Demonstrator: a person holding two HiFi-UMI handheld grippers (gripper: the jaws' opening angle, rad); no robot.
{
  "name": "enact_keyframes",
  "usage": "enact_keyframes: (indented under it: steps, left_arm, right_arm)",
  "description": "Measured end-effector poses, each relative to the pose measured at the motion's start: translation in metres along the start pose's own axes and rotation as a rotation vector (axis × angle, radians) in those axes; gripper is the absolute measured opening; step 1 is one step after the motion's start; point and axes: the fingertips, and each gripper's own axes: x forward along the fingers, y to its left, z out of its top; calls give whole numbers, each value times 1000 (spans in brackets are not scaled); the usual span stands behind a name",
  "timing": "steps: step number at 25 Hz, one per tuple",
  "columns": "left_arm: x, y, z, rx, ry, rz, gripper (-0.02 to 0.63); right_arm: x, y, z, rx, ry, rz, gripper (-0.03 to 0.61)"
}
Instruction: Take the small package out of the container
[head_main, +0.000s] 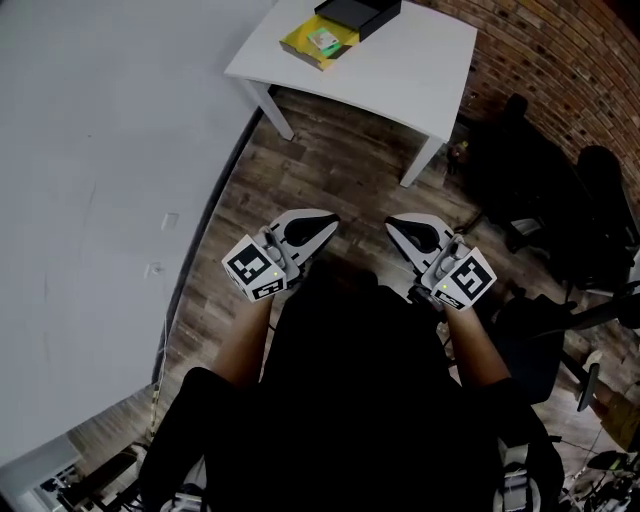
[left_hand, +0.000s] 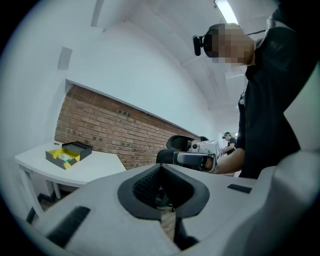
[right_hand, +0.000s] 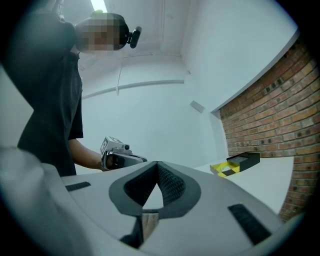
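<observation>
So nothing of the job is done yet: the small package (head_main: 322, 40) lies in the yellow container (head_main: 298, 42) on the white table (head_main: 400, 60), well apart from me. My left gripper (head_main: 318, 228) and right gripper (head_main: 405, 230) are both closed on nothing, held level by my body. The approach, grasp and lift-out all remain.

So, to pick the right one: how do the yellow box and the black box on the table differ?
The yellow box holds a small green package; the black box shows nothing inside. The yellow box lies toward the white table's near edge, the black box behind it. Both are shallow, open-topped and side by side.
</observation>
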Motion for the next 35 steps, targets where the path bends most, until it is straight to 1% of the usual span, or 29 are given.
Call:
enact_keyframes:
  steps: [5,8,12,18,24,28,31,35]
  left_arm:
    - [-3,-19,-8,-4,6,42,15]
    - [-9,-22,-12,-5,15,67,15]
    - [-20,-13,-14,-15,13,103,15]
    - [-25,7,-18,-45,-7,137,15]
    - [-17,43,-26,-89,-37,135,15]
    - [3,71,-27,-113,-50,108,15]
    - [14,101,-26,-137,-61,93,15]
    - [21,143,-26,-163,-80,96,15]
  right_arm:
    - [-18,5,-6,3,5,26,5]
    - [-24,4,-8,7,-6,23,5]
    - [-28,-11,-12,21,-9,-4,5]
    - [-19,-27,-16,23,12,-7,5]
    - [8,-47,-18,22,31,-4,5]
    - [25,-72,-21,37,53,-7,5]
    - [46,-94,-24,50,78,-6,5]
    - [84,-123,-25,55,116,32,5]
